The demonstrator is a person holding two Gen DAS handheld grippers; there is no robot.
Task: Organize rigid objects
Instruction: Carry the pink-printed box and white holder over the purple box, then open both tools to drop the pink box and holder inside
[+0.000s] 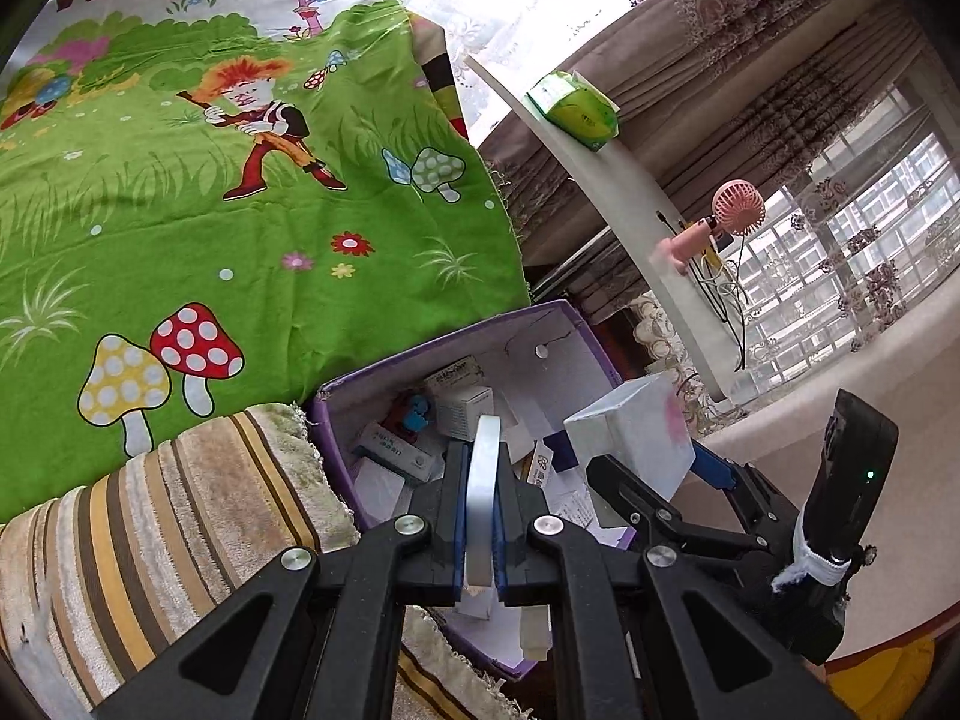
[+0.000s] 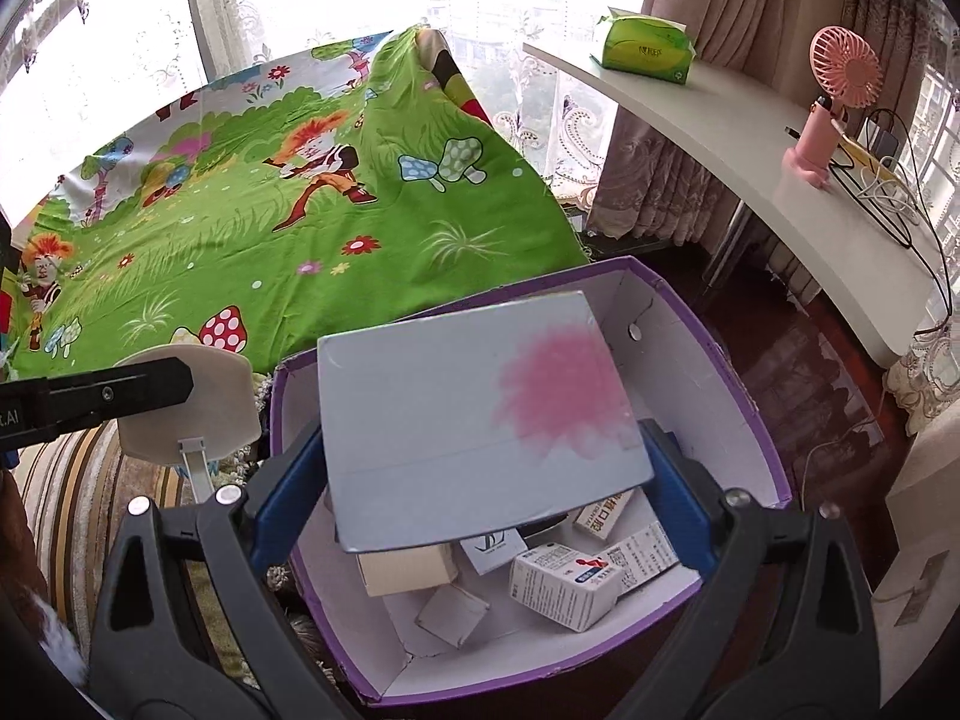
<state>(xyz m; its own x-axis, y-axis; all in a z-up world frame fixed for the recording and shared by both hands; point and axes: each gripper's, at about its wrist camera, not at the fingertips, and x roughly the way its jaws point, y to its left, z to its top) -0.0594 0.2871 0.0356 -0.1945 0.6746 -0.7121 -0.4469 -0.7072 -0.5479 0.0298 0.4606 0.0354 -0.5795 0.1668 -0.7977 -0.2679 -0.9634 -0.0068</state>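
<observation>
the purple storage box [image 2: 729,387] already contains several small cartons [image 2: 561,585], so sorting appears well advanced. the right claw [image 2: 480,483] pinches a white box with a pink blotch [image 2: 480,408] above the opening. the left claw [image 1: 480,531] pinches a thin white disc [image 1: 483,492] near the rim. both items remain to be deposited.

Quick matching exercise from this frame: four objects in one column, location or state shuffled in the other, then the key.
Things:
1. white rectangular box with a pink smudge
2. flat white round-edged paddle-shaped object
3. pink handheld fan
4. green tissue pack

Places or states:
A. standing on the white curved desk, near the cables
B. clamped in the left gripper
C. lying at the desk's far end
D. held in the right gripper above the purple cardboard box

Pairs: 1-D, 2-B, 3-A, 4-C
</observation>
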